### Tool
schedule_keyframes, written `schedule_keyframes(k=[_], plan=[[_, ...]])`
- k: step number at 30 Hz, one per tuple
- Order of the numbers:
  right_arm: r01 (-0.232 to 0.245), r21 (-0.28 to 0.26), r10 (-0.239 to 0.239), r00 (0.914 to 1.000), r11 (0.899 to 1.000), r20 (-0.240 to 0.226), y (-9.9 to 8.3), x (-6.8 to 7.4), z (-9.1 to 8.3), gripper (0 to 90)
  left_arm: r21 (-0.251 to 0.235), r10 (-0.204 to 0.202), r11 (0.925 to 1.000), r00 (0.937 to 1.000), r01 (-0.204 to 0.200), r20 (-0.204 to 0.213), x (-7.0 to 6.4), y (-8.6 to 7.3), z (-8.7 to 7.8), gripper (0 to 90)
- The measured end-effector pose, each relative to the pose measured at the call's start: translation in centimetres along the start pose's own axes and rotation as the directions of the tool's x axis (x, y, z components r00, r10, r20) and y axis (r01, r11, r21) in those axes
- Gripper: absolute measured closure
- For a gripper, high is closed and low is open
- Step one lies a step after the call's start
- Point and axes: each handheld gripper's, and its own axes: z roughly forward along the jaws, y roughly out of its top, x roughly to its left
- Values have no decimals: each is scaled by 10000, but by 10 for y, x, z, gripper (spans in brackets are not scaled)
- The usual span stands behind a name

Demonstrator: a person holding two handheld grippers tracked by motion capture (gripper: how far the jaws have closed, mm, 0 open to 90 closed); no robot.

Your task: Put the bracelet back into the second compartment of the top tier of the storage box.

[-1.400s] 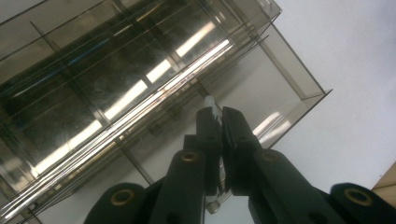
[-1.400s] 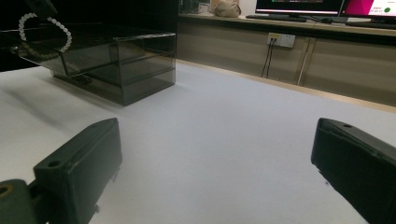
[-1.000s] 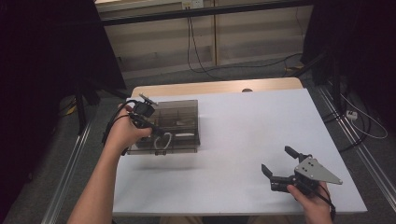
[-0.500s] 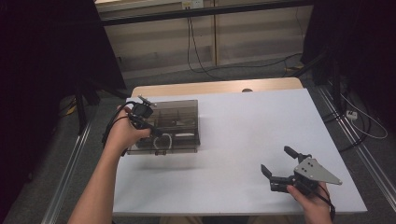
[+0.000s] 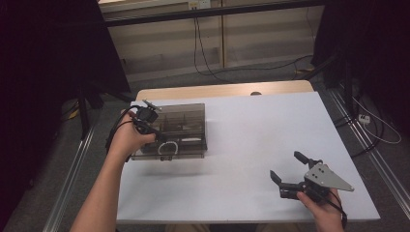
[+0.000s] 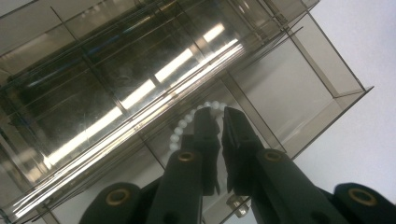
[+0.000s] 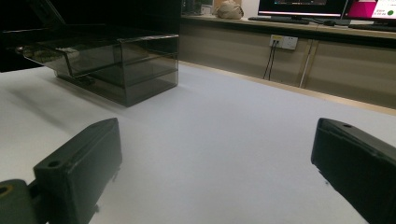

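Both grippers: our left gripper [image 6: 218,122] fingers nearly together over the bead bracelet [image 6: 187,125] inside the smoked organizer box [image 5: 186,121]; right gripper [image 5: 291,170] fingers apart, well away.

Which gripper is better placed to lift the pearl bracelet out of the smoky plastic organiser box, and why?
Left. The left gripper is already down in the organiser box with its nearly closed jaws at the pearl bracelet. The right gripper rests open near the table's front edge, well apart from the box.

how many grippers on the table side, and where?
2. The left gripper is over the smoked plastic organizer box, jaws nearly shut above a bead bracelet. The right gripper is at the table's near right, open.
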Motion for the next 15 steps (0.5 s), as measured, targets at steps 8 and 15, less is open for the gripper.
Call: schedule_keyframes(k=[8, 15], plan=[[-6, 24, 6, 10000, 10000, -14, 0, 0, 0, 13, -95, 32, 10000, 9999, -31, 112, -1, -3, -5, 850], [9, 17, -9, 10000, 10000, -4, 0, 1, 0, 14, -143, 221, 9997, 9994, -217, 282, -5, -6, -10, 868]])
